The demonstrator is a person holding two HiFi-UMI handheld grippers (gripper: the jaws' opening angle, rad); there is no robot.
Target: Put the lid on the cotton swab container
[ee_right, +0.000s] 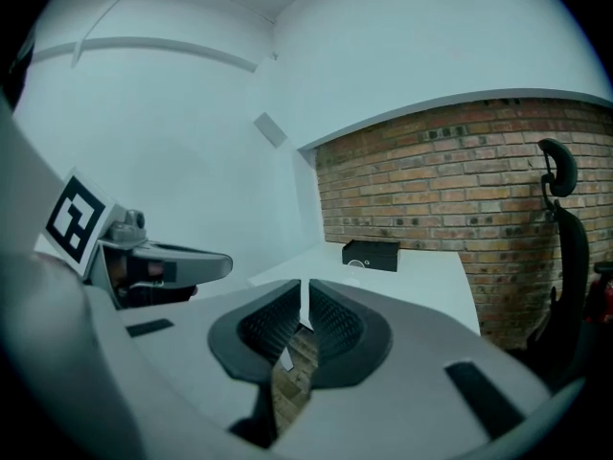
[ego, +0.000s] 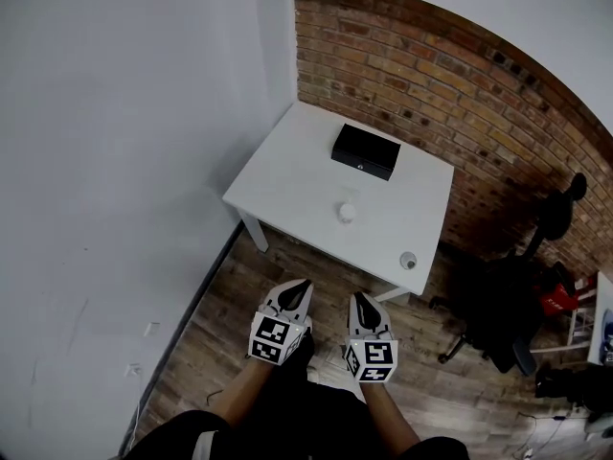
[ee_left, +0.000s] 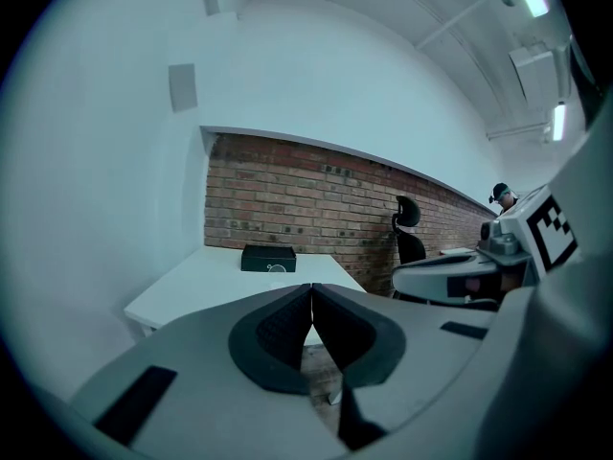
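A small white round cotton swab container [ego: 347,211] stands near the middle of the white table [ego: 287,175]. A round lid [ego: 408,261] lies apart from it, near the table's front right corner. My left gripper [ego: 304,286] and right gripper [ego: 359,298] hang side by side over the wooden floor, short of the table's front edge. Both are shut with nothing between their jaws. In the left gripper view the left gripper [ee_left: 311,288] points at the table, and the right gripper [ee_right: 305,287] does the same in its own view.
A black box [ego: 365,150] sits at the back of the table against the brick wall [ego: 450,75]. A black office chair [ego: 503,305] stands to the right of the table. The white wall [ego: 115,161] borders the table's left side.
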